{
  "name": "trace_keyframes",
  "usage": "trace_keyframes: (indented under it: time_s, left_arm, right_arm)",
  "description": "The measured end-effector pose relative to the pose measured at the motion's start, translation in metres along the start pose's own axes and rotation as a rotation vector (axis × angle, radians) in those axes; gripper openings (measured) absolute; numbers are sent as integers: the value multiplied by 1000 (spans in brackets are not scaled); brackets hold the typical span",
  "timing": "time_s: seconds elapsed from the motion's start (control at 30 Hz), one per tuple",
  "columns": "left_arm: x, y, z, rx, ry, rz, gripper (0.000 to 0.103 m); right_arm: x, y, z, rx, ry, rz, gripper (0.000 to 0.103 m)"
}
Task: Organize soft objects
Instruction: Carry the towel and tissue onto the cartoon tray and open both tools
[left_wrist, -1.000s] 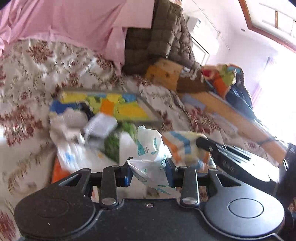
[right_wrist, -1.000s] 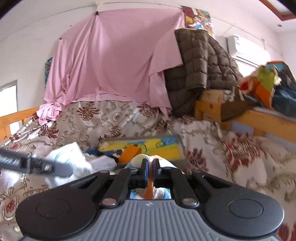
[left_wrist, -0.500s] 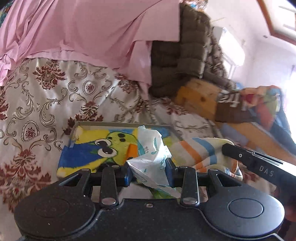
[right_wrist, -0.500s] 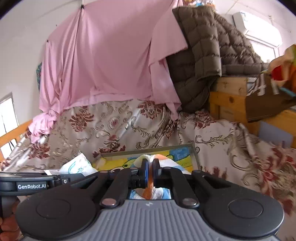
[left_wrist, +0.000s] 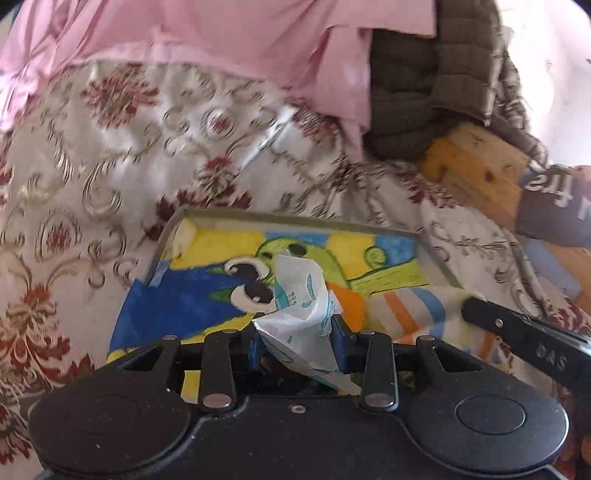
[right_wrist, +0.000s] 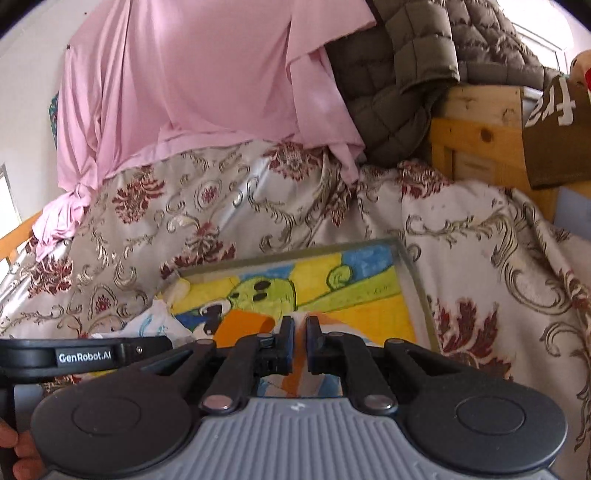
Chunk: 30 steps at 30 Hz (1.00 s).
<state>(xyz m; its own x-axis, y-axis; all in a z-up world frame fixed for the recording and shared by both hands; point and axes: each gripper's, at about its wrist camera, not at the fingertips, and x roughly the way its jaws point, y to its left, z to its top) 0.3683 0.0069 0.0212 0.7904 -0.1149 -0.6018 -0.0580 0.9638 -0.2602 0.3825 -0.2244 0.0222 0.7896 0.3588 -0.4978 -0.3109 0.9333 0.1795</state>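
Observation:
My left gripper is shut on a crumpled white plastic packet with teal print, held over the near edge of a shallow grey-rimmed tray. A bright cartoon cloth lines the tray. A white cloth with orange and blue stripes lies at the tray's near right corner. In the right wrist view my right gripper hangs just above the striped cloth. Its jaws are opening, with a narrow gap between the pads and the cloth below them.
The tray rests on a floral bedspread that rises behind it. Pink fabric and a brown quilted jacket hang at the back. A wooden bed frame stands to the right. A hand shows at the lower left.
Both grippers have travelled to the tray, which now fills the middle of both views. The right jaws, earlier pinched on the striped cloth, have parted slightly. The left grip on the packet is unchanged.

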Motion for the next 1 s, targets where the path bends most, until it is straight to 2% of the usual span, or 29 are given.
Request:
trace_keyframes:
  time_s: [0.17,0.23,0.33,0.43,0.57,0.83,1.0]
  left_arm:
    - [6,6,-3,-25,32,17,46]
    - [4,6,-5,-35,41,18,49]
    - [-1,4,-7,-22,40,21,57]
    - [-10,0,-10,-11,25,24,67]
    - [-25,-4,-12,-6,-9,25,79]
    - [-60,-2,-18,-22,-77,35,81]
    - [-100,-4,-30,7,-176,26,89]
  right_arm:
    - [-5,1,-5,-14,12,-11,19]
    - [-12,0,-7,-19,7,-14,33]
    - [-25,0,-8,-21,-3,-13,48]
    - [-40,2,-7,-29,-20,-14,57]
    - [-61,5,-4,-26,-49,-11,67]
    - [-107,16,-1,-59,-127,-28,84]
    - [-141,28,-6,-89,-197,-36,92]
